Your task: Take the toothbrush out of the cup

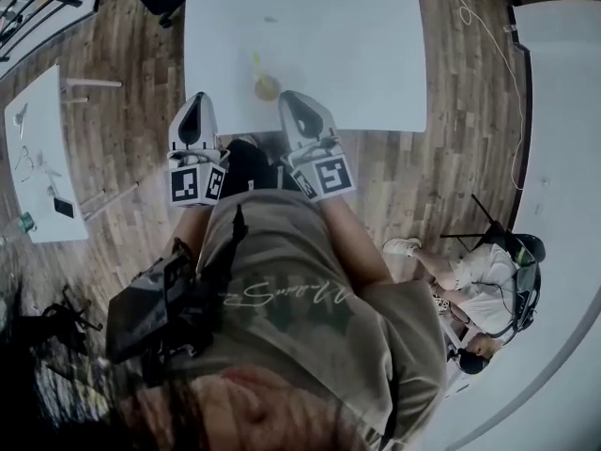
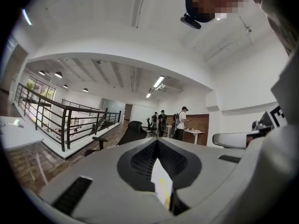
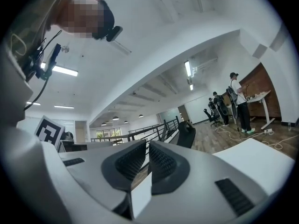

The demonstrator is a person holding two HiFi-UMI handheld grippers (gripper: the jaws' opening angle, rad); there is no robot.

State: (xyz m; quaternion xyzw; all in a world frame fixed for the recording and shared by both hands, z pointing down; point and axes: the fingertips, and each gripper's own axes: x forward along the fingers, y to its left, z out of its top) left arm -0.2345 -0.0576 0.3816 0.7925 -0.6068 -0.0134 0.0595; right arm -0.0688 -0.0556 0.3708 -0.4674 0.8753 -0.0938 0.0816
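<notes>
Both tools are held level over the near edge of the white table (image 1: 357,54), probably lining up a reach. The left gripper (image 1: 198,99) is clenched on nothing. The right gripper (image 1: 293,99) has its jaws a slit apart and is empty. Just ahead, between them, the yellow toothbrush (image 1: 255,64) leans in the cup (image 1: 268,88), untouched.

Ceiling strip lights (image 2: 158,81) brighten the office evenly; the white desk (image 1: 357,54) glares in the head view, while fisheye bending and black corners ring every view.
</notes>
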